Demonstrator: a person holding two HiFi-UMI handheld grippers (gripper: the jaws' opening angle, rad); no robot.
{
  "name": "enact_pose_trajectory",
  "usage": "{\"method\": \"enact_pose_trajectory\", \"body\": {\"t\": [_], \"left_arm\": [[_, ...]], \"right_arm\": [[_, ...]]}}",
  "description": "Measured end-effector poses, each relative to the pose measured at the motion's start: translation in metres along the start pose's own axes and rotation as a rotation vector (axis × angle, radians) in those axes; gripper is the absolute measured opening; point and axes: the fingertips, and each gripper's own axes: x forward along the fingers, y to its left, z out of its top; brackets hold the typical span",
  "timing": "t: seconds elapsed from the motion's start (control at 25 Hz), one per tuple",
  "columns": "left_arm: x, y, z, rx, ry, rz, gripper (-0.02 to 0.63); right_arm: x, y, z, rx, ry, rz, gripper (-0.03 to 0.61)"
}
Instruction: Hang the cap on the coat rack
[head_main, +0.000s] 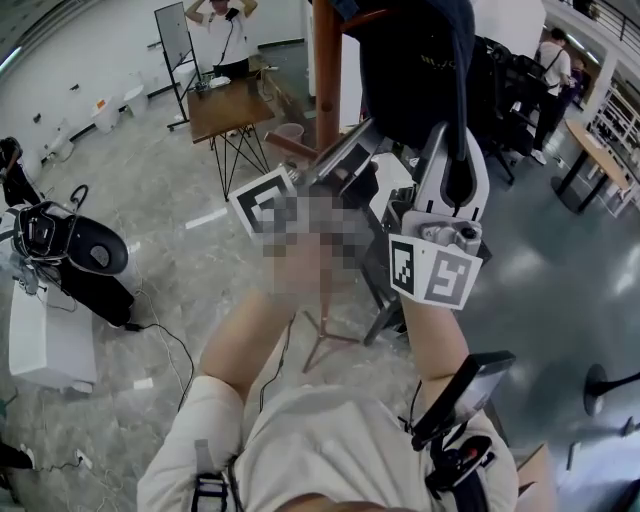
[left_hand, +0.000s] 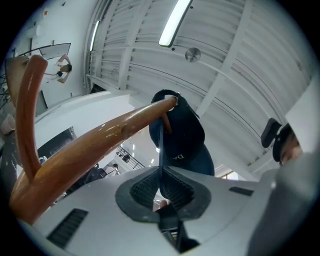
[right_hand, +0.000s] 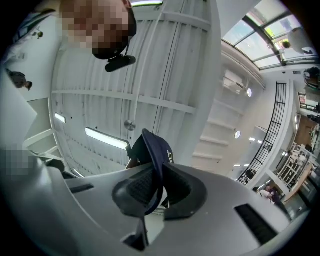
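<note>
Up above the person's raised arms, at the far end of the scene, the wooden coat rack (head_main: 327, 60) rises with its pole just left of the dark navy cap (head_main: 415, 70), which is held high against it. From the left gripper view, one curved peg (left_hand: 100, 140) sweeps in from the left, and its tip touches the cap's crown near the top edge; I can't tell whether the peg is properly inside the cap or only resting against it. The left gripper (left_hand: 161, 187) has its jaws pinched together on a thin edge of the cap, and the right gripper (right_hand: 157, 187) is clamped on the brim, so both carry it. To my eye the hang is close to done but not settled. If the jaws let go while the crown only brushes the peg's tip, the cap could slide off and drop. One side releasing first might twist it free.
</note>
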Motion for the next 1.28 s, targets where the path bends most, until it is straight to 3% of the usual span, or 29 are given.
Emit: {"method": "enact_pose_trajectory", "body": {"t": [0.16,0.56,1.28], "left_arm": [[-0.032,0.008,-0.005,-0.030,0.000,0.014,0.008],[-0.039,0.037,-0.019,-0.118,0.013,0.054,0.008],[-0.053,0.075,-0.032,-0.156,-0.001,0.083,0.011]], "right_arm": [[-0.025,0.026,-0.009,-0.042,0.012,0.000,0.037],[-0.045,0.033,-0.031,-0.165,0.050,-0.012,0.038],[-0.065,0.033,-0.068,-0.185,0.064,-0.010,0.038]]}}
